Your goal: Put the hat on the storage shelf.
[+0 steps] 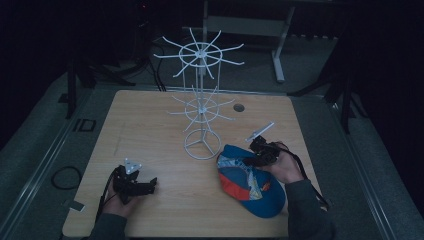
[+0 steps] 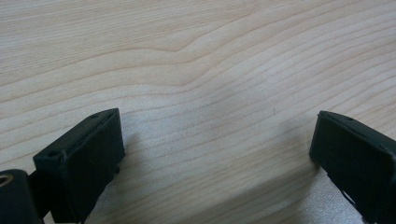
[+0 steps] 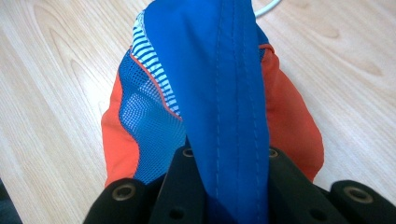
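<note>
Job so far: the right gripper (image 1: 252, 156) has pinched the cap (image 1: 250, 187), so the grab looks done. The cap is not yet on the rack (image 1: 201, 102), so I think carrying it over and hanging it on a hook is left.
Right jaws: clenched tight on a fold of the cap's blue cloth (image 3: 224, 93).
Left gripper (image 1: 145, 186): sits low over the bare table (image 1: 150, 120), jaws spread wide with nothing between them.
Where the cap is: at the near right of the table, just in front of the rack's round foot, most of it lying on the wood.
Cap looks: soft and floppy, blue cloth with stitched lines, orange panels (image 3: 292, 116), netted mesh (image 3: 149, 126) and a stripy bit.
Rack looks: thin white wire, tall, two rings of hooks sticking out like spokes.
Table looks: pale wood, smooth, wavy grain.
</note>
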Motion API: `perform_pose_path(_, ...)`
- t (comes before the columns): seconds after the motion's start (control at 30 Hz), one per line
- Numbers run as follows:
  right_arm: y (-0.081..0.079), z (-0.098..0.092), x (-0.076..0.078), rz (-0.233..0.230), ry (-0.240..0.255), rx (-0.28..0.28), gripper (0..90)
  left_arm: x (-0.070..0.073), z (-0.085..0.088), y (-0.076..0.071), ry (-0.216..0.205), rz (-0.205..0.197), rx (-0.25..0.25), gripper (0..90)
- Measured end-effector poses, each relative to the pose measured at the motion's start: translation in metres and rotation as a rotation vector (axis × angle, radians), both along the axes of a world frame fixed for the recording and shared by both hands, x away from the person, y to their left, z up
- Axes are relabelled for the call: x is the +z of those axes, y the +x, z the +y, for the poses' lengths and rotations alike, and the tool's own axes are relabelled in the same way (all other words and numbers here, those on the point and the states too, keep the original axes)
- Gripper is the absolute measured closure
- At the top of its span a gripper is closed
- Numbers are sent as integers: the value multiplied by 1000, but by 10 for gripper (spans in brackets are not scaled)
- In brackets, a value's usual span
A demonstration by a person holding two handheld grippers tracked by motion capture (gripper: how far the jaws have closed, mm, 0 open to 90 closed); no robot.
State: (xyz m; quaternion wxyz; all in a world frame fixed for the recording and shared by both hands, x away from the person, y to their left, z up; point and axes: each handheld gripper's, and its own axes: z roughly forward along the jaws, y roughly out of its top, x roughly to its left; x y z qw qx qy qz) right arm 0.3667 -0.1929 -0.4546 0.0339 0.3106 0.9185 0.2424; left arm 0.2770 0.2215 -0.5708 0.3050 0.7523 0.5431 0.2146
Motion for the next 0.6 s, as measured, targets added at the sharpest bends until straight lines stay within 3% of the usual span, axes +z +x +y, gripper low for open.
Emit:
perform_pose_path(0.17, -3, -6, 8, -34, 27, -15, 877, 0, 0, 0, 1, -1, 0, 31)
perform_pose_path(0.2, -5, -9, 13, -46, 51, -14, 877, 0, 0, 0, -1, -3, 1, 31)
perform_pose_path(0.6, -12, -28, 36, -118, 151, -57, 877, 0, 0, 0, 0, -2, 0, 31)
